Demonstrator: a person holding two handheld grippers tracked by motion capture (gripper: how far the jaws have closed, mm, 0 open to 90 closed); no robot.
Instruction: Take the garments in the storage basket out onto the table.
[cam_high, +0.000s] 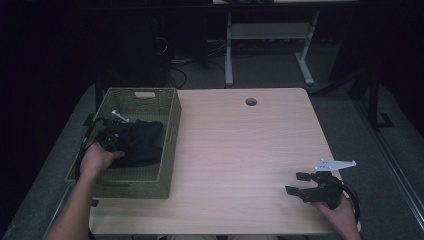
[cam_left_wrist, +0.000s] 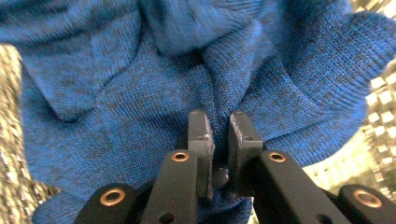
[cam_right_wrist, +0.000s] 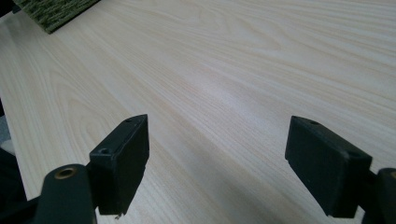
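A dark blue knitted garment (cam_high: 145, 140) lies bunched inside a green woven basket (cam_high: 172, 145) at the table's left. My left gripper (cam_high: 124, 142) reaches into the basket from the near-left side. In the left gripper view its pads (cam_left_wrist: 201, 140) stand almost together, pinching a fold of the blue knit (cam_left_wrist: 140, 84), so the left gripper (cam_left_wrist: 220, 126) is shut on the garment. My right gripper (cam_high: 297, 183) rests near the table's front right corner, open, its jaws wide apart over bare wood (cam_right_wrist: 233, 70) with nothing between them (cam_right_wrist: 224, 154).
The light wooden table (cam_high: 240, 150) has a round cable hole (cam_high: 251, 101) at its far edge. The basket's corner (cam_right_wrist: 51, 11) shows far off in the right gripper view. Desk legs (cam_high: 229, 50) and cables stand on the floor beyond the table.
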